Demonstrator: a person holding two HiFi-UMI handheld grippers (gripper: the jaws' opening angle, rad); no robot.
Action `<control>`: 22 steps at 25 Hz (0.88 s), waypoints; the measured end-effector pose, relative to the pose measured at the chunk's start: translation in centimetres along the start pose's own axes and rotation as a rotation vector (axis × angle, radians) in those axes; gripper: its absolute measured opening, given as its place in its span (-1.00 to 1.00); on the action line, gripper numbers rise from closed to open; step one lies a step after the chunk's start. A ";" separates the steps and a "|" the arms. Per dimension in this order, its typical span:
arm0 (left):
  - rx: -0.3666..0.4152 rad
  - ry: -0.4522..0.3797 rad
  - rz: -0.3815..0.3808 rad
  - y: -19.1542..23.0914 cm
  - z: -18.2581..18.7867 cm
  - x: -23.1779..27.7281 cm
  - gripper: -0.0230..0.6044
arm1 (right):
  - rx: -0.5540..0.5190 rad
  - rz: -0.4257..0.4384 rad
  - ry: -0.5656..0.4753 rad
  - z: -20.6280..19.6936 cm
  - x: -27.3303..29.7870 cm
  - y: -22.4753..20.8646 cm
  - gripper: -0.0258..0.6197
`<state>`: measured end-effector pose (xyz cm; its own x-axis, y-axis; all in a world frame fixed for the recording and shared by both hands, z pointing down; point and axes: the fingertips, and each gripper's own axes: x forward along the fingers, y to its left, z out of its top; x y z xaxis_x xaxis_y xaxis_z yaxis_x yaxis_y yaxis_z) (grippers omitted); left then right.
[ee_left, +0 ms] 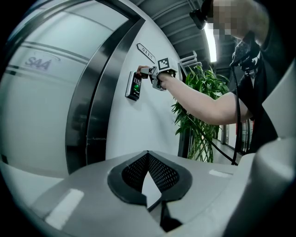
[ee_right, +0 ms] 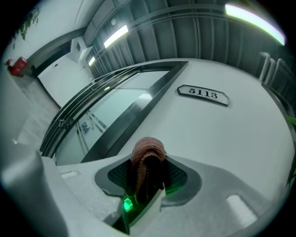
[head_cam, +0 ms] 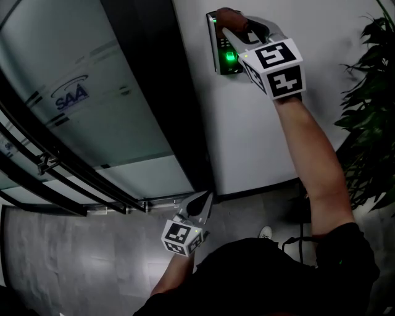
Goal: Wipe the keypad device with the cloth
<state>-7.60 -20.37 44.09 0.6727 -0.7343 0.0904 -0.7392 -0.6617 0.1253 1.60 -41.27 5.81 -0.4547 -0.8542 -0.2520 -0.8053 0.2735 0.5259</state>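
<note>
The keypad device [head_cam: 220, 44] is mounted on the white wall [head_cam: 259, 142], with a green light glowing at its lower end. My right gripper [head_cam: 237, 28] is raised to it and shut on a folded brown cloth [head_cam: 232, 16], which presses on the device's top. In the right gripper view the cloth [ee_right: 147, 159] sticks up between the jaws, with the green glow just below it. In the left gripper view, the keypad device [ee_left: 134, 86] and the right gripper [ee_left: 147, 72] appear far off. My left gripper [head_cam: 202, 202] hangs low near the floor, shut and empty [ee_left: 148, 155].
A glass door [head_cam: 92, 92] in a dark metal frame [head_cam: 154, 92] stands left of the keypad, with dark rails [head_cam: 49, 166] across it. A leafy plant [head_cam: 370, 92] grows to the right. A door number plate [ee_right: 203, 94] hangs above the device.
</note>
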 end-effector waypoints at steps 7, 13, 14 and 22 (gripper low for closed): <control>-0.001 -0.002 0.021 0.8 -0.3 -1.0 -0.88 | -0.045 -0.031 0.033 -0.9 2.2 0.1 -0.46; -0.004 0.005 0.021 1.0 -0.7 -1.4 -0.88 | -0.043 -0.031 0.050 -2.4 1.7 1.3 -0.46; -0.001 0.005 0.022 1.1 -0.7 -1.5 -0.88 | -0.040 -0.029 0.054 -2.7 1.6 1.5 -0.46; -0.009 0.013 0.008 0.8 -0.9 -1.3 -0.88 | -0.031 -0.015 0.083 -5.3 0.7 3.1 -0.46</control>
<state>-9.04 -19.79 45.00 0.6675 -0.7372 0.1046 -0.7440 -0.6547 0.1334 0.75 -43.37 11.54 -0.4082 -0.8924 -0.1924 -0.7994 0.2476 0.5474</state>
